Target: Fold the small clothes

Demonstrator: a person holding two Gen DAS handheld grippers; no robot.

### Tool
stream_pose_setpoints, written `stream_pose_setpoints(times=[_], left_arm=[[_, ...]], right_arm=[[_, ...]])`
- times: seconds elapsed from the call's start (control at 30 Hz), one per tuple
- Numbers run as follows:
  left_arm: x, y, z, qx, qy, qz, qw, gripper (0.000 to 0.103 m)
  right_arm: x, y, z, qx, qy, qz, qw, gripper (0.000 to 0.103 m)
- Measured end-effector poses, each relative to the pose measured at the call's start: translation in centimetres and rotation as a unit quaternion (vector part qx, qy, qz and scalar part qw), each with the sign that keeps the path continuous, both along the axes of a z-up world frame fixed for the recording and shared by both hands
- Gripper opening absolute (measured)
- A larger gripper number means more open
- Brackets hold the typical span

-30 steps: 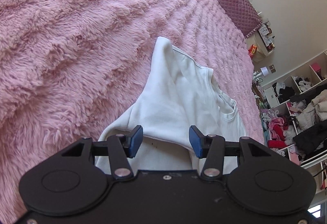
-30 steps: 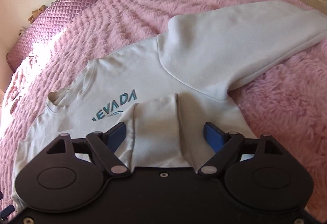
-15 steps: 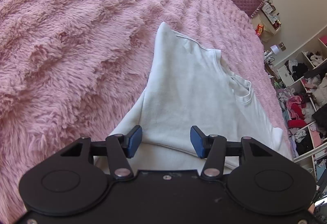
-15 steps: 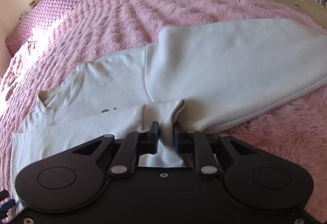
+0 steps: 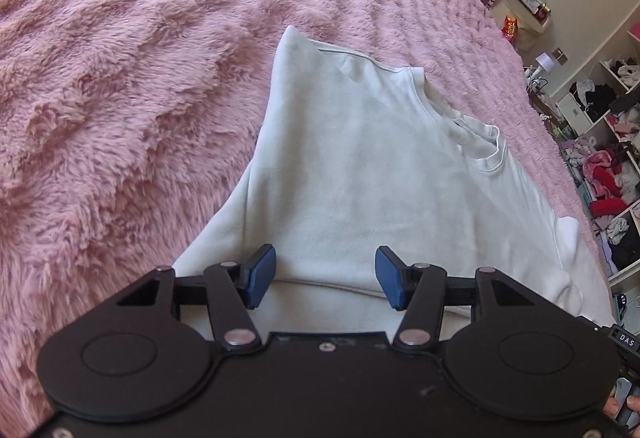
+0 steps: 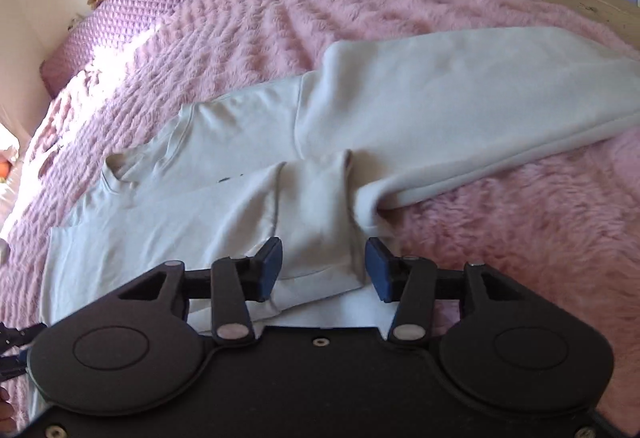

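So the white long-sleeved cotton sweatshirt (image 6: pixel 224 206) lies flat on the fluffy pink fur bedspread (image 5: pixel 120 86), one sleeve already crossed over its chest. The right gripper (image 6: pixel 324 266) has just been opening, its blue pads standing apart on either side of that sleeve's cuff (image 6: pixel 316 222), not pinching it. The left gripper (image 5: pixel 326 272) is wide too, nothing held, hovering at the hem. The other sleeve (image 6: pixel 460 118) stretches away to the right (clearly the right hand's job), its long axis running sideways across the jaws.
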State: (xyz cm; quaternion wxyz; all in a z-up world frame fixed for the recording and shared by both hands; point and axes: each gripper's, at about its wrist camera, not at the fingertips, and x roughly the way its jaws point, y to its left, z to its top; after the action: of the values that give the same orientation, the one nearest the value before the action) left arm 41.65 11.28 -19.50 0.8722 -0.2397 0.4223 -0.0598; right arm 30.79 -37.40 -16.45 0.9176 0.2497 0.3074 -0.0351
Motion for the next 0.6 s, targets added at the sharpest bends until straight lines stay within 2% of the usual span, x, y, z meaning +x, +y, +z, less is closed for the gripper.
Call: stream_pose_setpoints(times=[0.13,0.23,0.3,0.43,0.53,0.6], left_arm=[[-1.3,-0.1,1.7,0.000,-0.010,-0.017,0.9998,0.055],[-2.6,-0.7,2.7,0.010,-0.017,-0.035,0.9992,0.055],[-3.4,-1.3,2.9,0.013,-0.018,-0.041,0.9989,0.056],[-4.6,-2.1,2.5,0.025,-0.018,-0.030,0.9991,0.056],[-4.7,-2.3,1.9,0.030,0.002,-0.024,0.9992,0.056],[-4.8,-2.5,1.6,0.035,0.012,-0.022,0.9991,0.056]], right_arm=[[-4.9,-8.7,0.9,0.068,-0.046,-0.091,0.992,0.054],[-8.2,-15.8,1.0,0.072,-0.055,-0.183,0.979,0.058],[-10.2,-20.9,-0.1,0.096,-0.055,-0.248,0.962,0.058],[-12.5,-27.4,-3.2,0.179,-0.056,-0.348,0.918,0.058],[-12.6,-30.2,-6.4,0.261,-0.073,-0.380,0.884,0.058],[-12.2,-30.9,-7.8,0.302,-0.099,-0.390,0.864,0.059]])
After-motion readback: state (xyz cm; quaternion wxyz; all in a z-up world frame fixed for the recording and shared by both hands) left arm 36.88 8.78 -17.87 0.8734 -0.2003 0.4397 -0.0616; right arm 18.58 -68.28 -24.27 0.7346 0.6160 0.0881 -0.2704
